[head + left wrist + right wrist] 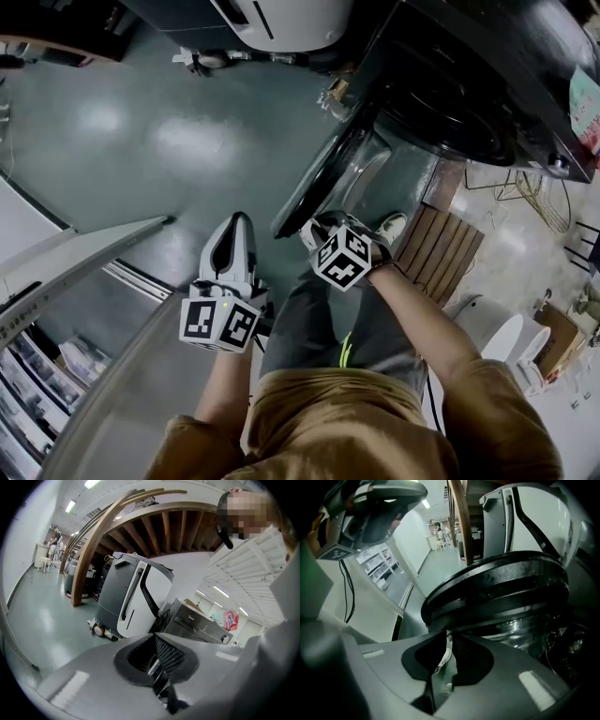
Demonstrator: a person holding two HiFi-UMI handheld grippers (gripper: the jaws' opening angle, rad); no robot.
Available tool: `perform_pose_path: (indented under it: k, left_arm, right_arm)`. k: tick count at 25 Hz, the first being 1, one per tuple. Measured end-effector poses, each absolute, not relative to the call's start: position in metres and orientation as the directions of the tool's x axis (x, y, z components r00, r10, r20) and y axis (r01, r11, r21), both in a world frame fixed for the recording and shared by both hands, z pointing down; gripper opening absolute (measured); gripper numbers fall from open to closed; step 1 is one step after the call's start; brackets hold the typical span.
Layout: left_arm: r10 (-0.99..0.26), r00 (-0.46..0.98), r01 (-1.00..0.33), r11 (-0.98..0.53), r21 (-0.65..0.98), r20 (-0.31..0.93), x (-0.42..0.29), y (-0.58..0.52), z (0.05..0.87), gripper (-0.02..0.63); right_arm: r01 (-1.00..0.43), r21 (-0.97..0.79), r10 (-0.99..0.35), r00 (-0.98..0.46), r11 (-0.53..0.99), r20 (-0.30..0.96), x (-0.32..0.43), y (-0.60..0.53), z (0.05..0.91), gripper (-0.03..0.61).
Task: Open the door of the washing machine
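The dark washing machine (469, 103) stands at the upper right of the head view, its round glass door (328, 173) swung out towards me. My right gripper (314, 230) is at the door's near lower edge. In the right gripper view the door's black rim (497, 592) lies just beyond the tips of the right gripper (446, 637). The jaws are nearly together, with only floor and a shoe showing through the slit; whether they touch the rim I cannot tell. My left gripper (239, 225) hangs left of the door, shut and empty, apart from it. In its own view the left gripper (157, 665) points towards the washing machine (197, 627).
A grey-and-white floor machine (131, 597) stands beyond the washer. A slatted wooden pallet (441, 248) lies below the washer by my foot (392, 225). A metal counter edge (75, 253) runs along the left. A curved wooden beam (93, 550) rises at the far left.
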State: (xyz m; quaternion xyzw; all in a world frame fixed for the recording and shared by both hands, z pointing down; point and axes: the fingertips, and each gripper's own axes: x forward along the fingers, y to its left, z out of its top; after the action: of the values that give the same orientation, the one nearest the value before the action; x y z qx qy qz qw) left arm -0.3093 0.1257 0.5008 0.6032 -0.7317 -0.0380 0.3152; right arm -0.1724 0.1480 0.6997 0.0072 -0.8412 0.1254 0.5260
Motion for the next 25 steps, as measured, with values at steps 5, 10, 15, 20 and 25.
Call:
perform_pose_path:
  k: [5,10,15,20,25]
  left_arm:
    - [-0.904,-0.089,-0.855,0.285,0.433,0.419,-0.317,0.131,0.501,0.061]
    - [-0.9,-0.099,-0.851,0.297,0.433,0.424,-0.322,0.133,0.504,0.06]
    - [-0.894,-0.117,-0.847,0.317,0.428,0.432,-0.332,0.14,0.507,0.061]
    - [-0.89,-0.136,-0.839,0.337,0.426,0.436,-0.342,0.145,0.509,0.061]
    - [-0.886,-0.154,-0.833,0.355,0.424,0.437,-0.351,0.149,0.51,0.061]
  right_arm:
    - [-0.11,-0.131,0.069,-0.448,0.985,0.891,-0.191,0.126,0.696,0.031]
    - [-0.117,-0.064,0.006,-0.436,0.991,0.9,-0.204,0.094,0.702,0.031]
    - [-0.075,-0.011,-0.024,-0.455,0.997,0.89,-0.23,0.075,0.698,0.017]
    - [-0.059,0.04,-0.063,-0.474,0.997,0.878,-0.257,0.061,0.693,0.017]
    - [-0.026,0.09,-0.091,-0.486,0.996,0.869,-0.282,0.042,0.689,0.017]
